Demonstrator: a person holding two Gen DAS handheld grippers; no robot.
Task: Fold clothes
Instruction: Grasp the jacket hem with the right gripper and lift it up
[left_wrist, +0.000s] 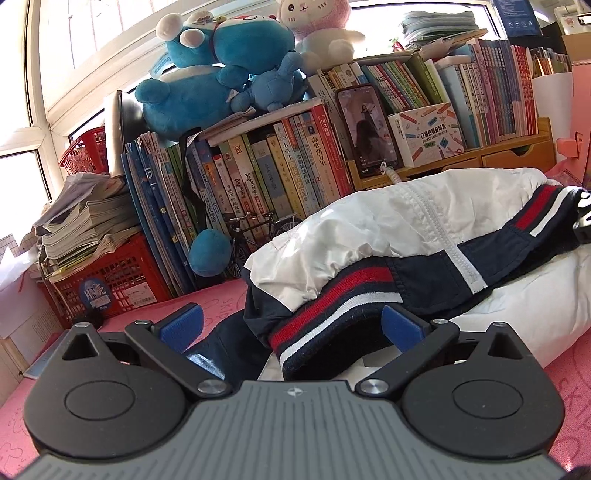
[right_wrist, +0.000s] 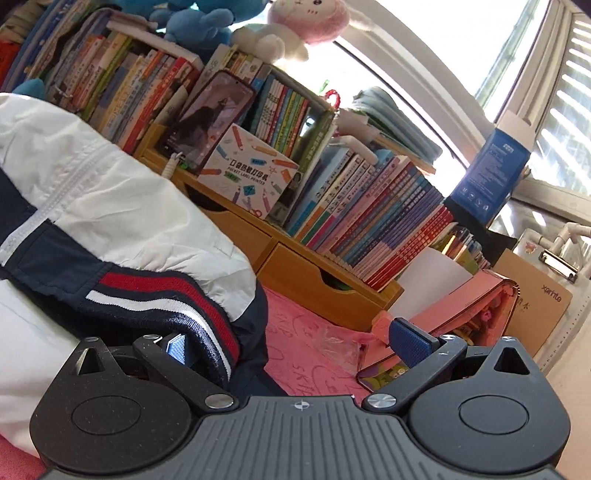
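Note:
A white and navy jacket (left_wrist: 399, 236) with red, white and navy ribbed bands lies bunched on the pink table cover (left_wrist: 207, 299). My left gripper (left_wrist: 291, 325) is open, its blue pads (left_wrist: 181, 325) on either side of the striped hem (left_wrist: 332, 314), which lies between the jaws. In the right wrist view the same jacket (right_wrist: 122, 206) fills the left side. My right gripper (right_wrist: 291, 339) is open at the jacket's right edge; the striped cuff (right_wrist: 207, 321) drapes against its left pad (right_wrist: 177, 347). The right pad (right_wrist: 410, 343) is free over the cover.
A wooden shelf with drawers (right_wrist: 306, 273) and rows of books (left_wrist: 258, 173) stands behind the jacket. A phone (left_wrist: 365, 129) and a printer box (left_wrist: 424, 133) lean on it. Blue plush toys (left_wrist: 221, 74) sit on top. A red crate (left_wrist: 110, 277) stands left, a pink case (right_wrist: 461, 317) right.

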